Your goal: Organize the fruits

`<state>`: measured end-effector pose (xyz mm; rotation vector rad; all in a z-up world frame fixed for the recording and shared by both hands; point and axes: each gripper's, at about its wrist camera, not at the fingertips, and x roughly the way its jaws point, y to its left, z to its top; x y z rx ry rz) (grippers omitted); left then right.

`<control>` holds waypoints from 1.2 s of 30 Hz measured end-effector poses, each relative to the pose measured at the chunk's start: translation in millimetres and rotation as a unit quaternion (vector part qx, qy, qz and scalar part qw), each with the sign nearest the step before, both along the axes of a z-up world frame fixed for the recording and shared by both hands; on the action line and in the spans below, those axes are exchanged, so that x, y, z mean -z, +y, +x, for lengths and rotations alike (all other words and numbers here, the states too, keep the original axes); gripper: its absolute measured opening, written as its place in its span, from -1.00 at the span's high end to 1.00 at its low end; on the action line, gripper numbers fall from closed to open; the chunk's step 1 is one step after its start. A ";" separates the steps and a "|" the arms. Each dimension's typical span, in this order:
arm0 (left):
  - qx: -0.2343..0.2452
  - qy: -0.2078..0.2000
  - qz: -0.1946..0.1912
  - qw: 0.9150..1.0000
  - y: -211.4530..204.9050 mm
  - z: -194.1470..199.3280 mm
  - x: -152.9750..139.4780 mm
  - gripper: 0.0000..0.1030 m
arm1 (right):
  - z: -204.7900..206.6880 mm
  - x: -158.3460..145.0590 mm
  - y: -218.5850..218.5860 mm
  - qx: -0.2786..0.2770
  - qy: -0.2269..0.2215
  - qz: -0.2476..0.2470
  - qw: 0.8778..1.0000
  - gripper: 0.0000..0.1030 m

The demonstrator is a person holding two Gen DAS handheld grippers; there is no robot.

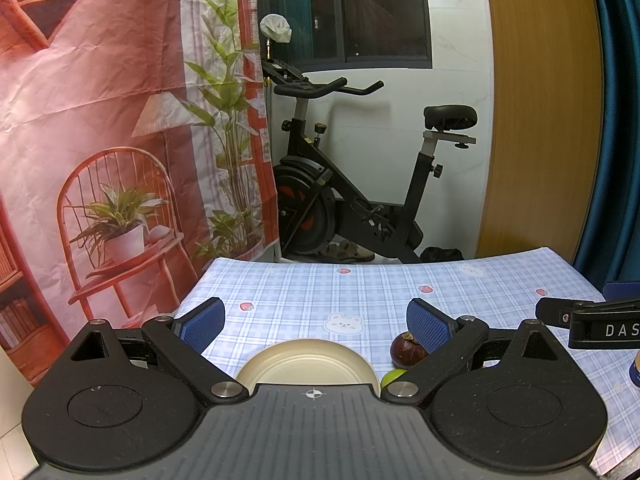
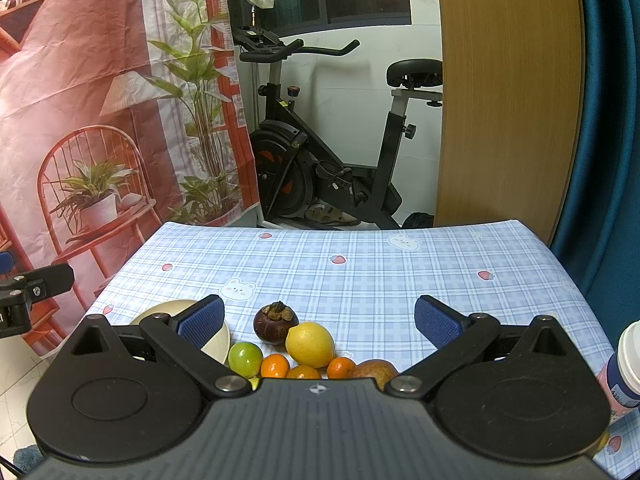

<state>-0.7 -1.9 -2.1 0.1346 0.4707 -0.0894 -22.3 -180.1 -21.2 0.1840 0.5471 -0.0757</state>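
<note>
Fruit sits in a loose cluster on the blue plaid tablecloth (image 2: pixel 360 272), near the front edge. Yellow lemon (image 2: pixel 310 344) in the middle, dark purple mangosteen (image 2: pixel 275 323) touching it at back-left, green lime (image 2: pixel 245 359) to the left, three small oranges (image 2: pixel 275 365) in a row along the front w/ a brownish fruit (image 2: pixel 378 368) at the right end. Cream plate (image 2: pixel 218 346) lies just left of the lime, nothing visible on it.

Right gripper (image 2: pixel 320 320) hovers above the cluster, blue pads spread wide, nothing between them; lemon & mangosteen fall in the gap, lower down. Its left pad overlaps the plate rim in view.

Left gripper (image 1: pixel 316 326) also spread wide & holding nothing, held over the plate, w/ the mangosteen just beside its right pad; can't tell if touching. Both point level toward the far table edge, side by side, each catching the other at the frame edge.

White-capped bottle (image 2: pixel 624 364) stands at far right. Exercise bike (image 2: pixel 320 140) behind the table.
</note>
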 end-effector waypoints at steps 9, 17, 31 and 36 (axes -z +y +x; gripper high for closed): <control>0.000 -0.004 0.000 1.000 -1.5 -2.3 0.3 -0.92 | -0.4 0.6 1.0 -0.001 0.000 0.001 1.000 -1.00; 0.007 0.001 -0.017 1.000 0.9 -0.1 0.2 -0.92 | 0.0 1.0 -2.8 -0.014 -0.003 0.018 1.000 -1.00; -0.012 -0.075 0.021 0.997 -14.0 29.6 12.8 -0.89 | 54.4 21.2 -29.7 -0.049 -0.111 0.030 0.992 -1.00; 0.008 -0.051 -0.009 0.999 -16.1 43.6 26.9 -0.84 | 65.3 38.1 -44.2 -0.028 -0.127 0.077 0.988 -1.00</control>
